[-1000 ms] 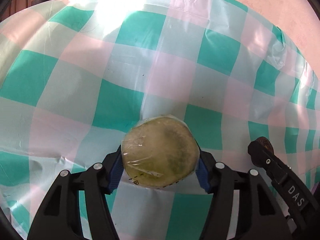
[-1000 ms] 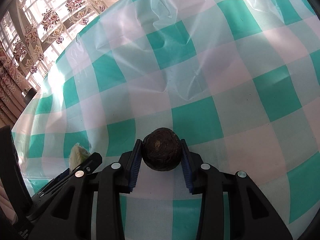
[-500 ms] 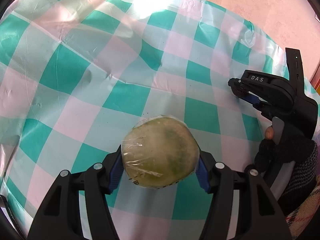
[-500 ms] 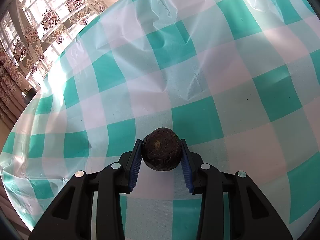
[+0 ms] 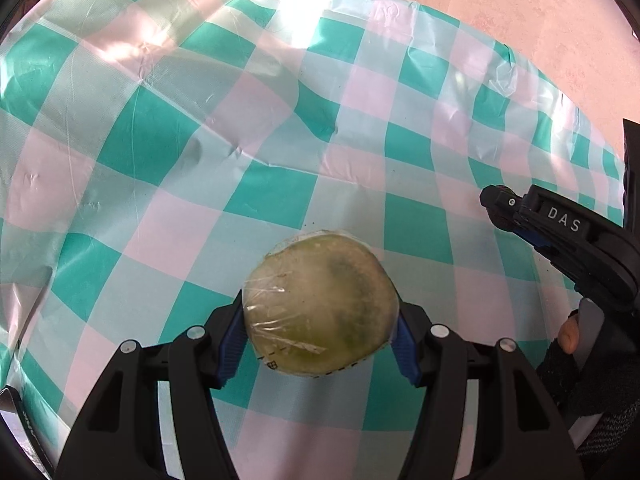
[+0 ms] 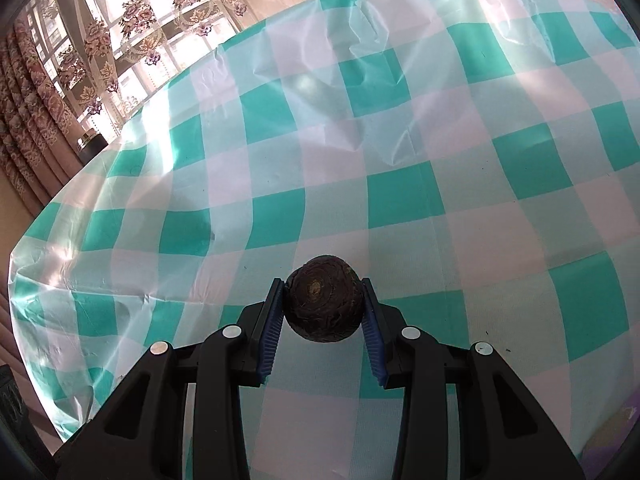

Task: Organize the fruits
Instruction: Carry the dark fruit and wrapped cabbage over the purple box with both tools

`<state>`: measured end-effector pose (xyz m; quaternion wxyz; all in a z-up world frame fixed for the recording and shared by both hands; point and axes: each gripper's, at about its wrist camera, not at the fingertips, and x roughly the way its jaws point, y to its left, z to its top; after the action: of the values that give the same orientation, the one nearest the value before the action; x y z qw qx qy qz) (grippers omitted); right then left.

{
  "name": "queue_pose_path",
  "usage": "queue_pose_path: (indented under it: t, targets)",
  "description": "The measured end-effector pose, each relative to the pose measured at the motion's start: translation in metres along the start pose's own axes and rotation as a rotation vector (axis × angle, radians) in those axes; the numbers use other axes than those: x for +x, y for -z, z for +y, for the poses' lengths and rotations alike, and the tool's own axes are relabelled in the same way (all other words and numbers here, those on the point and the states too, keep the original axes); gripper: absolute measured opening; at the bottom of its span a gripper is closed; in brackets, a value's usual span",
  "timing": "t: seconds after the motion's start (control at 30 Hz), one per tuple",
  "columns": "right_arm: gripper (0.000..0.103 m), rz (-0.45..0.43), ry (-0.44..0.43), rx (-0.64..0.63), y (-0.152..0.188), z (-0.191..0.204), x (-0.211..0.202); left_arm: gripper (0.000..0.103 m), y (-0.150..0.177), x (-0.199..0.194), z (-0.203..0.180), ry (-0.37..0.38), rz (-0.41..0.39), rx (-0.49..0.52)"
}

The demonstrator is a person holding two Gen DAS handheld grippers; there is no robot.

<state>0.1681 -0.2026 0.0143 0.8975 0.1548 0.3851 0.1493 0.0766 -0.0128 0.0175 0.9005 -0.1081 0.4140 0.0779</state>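
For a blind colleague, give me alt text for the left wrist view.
The left gripper is shut on a round yellow-green fruit wrapped in clear film, above a teal and pink checked tablecloth. The right gripper reaches in from the right edge.

- The checked tablecloth (image 5: 280, 200) lies bare and wrinkled ahead of both grippers.
- The right gripper (image 5: 560, 236) blocks the left wrist view's right edge.

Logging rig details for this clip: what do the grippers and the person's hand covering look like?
Both the left gripper and right gripper are black plastic with silver screws and blue ribbed pads. The right one's side reads "DAS". The right hand wears a dark knit fingerless glove.
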Motion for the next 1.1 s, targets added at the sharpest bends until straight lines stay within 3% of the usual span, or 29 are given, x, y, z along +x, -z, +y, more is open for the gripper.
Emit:
queue_pose_path:
  t: [0.23, 0.37, 0.67, 0.83, 1.1]
  targets:
    - [0.037, 0.025, 0.041, -0.018, 0.054, 0.008, -0.048, 0.061, 0.033, -0.028, 0.023, -0.025, 0.011, -0.020]
    - [0.037, 0.042, 0.073, -0.098, 0.082, 0.020, -0.071, 0.061, 0.048, -0.041, 0.032, -0.034, 0.012, -0.002]
    - [0.037, 0.036, 0.060, -0.212, 0.138, 0.030, -0.123, 0.061, 0.072, -0.064, 0.020, -0.051, -0.021, 0.119]
    - [0.037, 0.015, 0.068, -0.249, 0.152, 0.031, -0.152, 0.061, 0.077, -0.072, 0.002, -0.057, -0.029, 0.190]
    - [0.037, -0.148, 0.024, -0.270, 0.140, 0.029, -0.232, 0.061, 0.066, -0.107, -0.045, -0.023, -0.110, 0.307]
